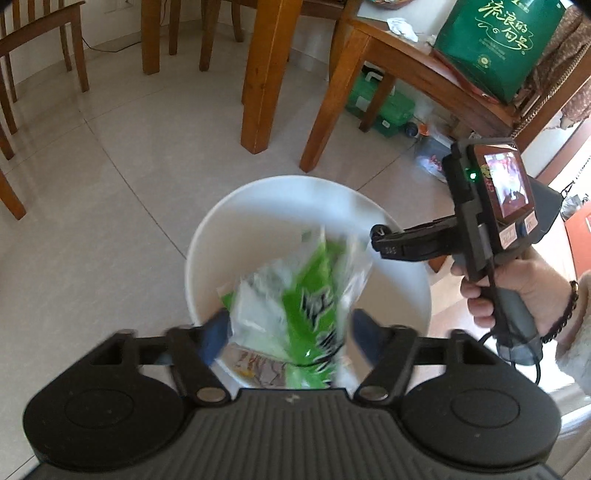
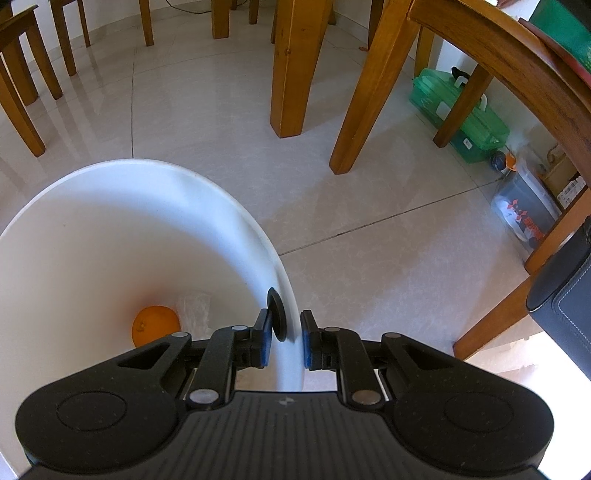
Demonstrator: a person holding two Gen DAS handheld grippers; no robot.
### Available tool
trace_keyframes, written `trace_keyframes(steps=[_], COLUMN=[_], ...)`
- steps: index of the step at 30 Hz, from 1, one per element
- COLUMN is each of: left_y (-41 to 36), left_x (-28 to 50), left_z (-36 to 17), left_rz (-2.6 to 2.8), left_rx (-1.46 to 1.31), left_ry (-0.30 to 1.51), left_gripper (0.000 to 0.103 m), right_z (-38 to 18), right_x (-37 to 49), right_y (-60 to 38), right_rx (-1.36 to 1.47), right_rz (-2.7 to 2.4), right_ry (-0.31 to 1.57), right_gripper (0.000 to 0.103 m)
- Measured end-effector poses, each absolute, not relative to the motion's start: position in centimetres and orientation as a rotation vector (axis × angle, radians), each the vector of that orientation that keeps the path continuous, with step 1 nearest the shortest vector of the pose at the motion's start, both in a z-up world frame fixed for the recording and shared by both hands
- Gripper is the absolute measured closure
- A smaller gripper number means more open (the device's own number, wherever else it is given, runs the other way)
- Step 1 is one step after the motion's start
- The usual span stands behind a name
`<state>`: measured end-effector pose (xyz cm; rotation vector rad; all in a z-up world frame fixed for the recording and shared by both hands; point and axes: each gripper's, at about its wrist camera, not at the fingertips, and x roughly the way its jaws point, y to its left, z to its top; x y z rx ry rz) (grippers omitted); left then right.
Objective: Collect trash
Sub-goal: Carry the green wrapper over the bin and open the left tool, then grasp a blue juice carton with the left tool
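A home dining area, by the look of it. Pale glossy floor tiles [image 2: 369,258], wooden chairs [image 1: 37,55] and stout table legs [image 2: 291,66] all around. Green storage box [image 2: 476,122] tucked beneath, green gift bag [image 1: 498,44] on top.

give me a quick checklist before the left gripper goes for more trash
1. Wrapper released: ok, left gripper is open, pads clear of it, though motion blur hides any light contact.
2. Wrapper over the bin: ok, it sits inside the rim's outline.
3. Bin held steady: ok, right gripper is shut on the rim.
4. Room left in bin: ok, only an orange and a clear scrap show at the bottom.
5. Wrapper landed: cannot tell, it is blurred.
6. More trash: ok, crumpled paper lies on the table.
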<state>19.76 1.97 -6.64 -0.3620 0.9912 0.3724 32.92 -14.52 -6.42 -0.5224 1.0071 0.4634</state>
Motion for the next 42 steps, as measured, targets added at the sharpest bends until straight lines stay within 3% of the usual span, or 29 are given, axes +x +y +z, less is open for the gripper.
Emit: trace_keyframes(steps=[22,34,42], left_y=[3.3,2.3,0.9], left_x=[11.2,5.7,4.7], left_z=[-6.7,-17.1,-25.3], left_rz=[0.605,0.685,0.702], left_rx=[-0.431,-0.569,-0.49], left_ry=[0.95,1.004,1.049], left_gripper=[0.01,0.01,0.01], right_z=[-6.5,-6.5,-6.6], right_x=[32.7,32.5,32.4], right_y=[-14.5,-14.4,-14.4], right_rx=[-0.519,-0.534,-0.539], right_rz=[0.449,0.448,0.447], right_ry=[1.009,0.996,0.991], right_gripper=[0.083,0.083,0.082])
